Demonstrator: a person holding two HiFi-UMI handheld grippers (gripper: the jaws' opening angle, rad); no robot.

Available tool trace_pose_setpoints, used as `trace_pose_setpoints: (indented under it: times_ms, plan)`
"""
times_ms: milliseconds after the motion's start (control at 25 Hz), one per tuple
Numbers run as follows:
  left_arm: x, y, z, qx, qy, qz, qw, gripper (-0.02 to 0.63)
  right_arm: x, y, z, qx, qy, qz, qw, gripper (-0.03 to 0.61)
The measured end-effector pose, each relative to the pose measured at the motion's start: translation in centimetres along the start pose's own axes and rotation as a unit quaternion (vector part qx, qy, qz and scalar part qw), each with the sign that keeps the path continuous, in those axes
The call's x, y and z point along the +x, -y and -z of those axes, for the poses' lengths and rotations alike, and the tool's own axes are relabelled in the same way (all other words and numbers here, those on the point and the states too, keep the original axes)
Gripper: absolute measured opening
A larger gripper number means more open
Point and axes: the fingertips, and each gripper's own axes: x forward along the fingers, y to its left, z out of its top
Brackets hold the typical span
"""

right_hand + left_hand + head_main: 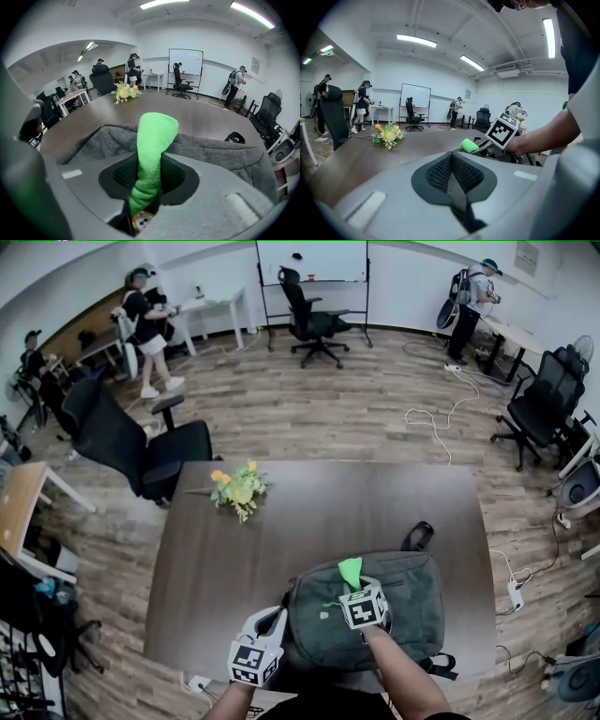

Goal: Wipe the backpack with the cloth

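Note:
A grey backpack (394,615) lies flat at the near edge of the dark wooden table (309,521). My right gripper (354,579) hovers over the backpack's top, shut on a bright green cloth (350,569). In the right gripper view the cloth (152,145) stands up between the jaws of the right gripper (150,164), with the backpack's grey fabric (215,150) just beyond. My left gripper (269,626) sits at the backpack's left edge. Its jaws are shut with nothing seen between them in the left gripper view (452,161), which also shows the cloth (469,145).
A bunch of yellow artificial flowers (239,488) lies on the table's far left part. A black office chair (131,442) stands at the table's far left corner. More chairs, desks, people and floor cables ring the room. A power strip (517,593) lies on the floor at right.

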Motion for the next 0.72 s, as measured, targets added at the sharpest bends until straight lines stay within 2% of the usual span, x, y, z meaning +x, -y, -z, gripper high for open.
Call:
trace_pose_setpoints:
  times_ms: [480,720]
  plan:
    - [1.2,1.1,0.3,0.006,-0.007,0.017,0.9998,0.02,-1.1,4.9,1.3,0.0,-0.014,0.051,0.999,0.107]
    - [1.8,2.0,0.3,0.008,-0.007,0.026,0.9996,0.02,-2.3,7.5,1.5,-0.016,-0.013,0.078,0.997,0.107]
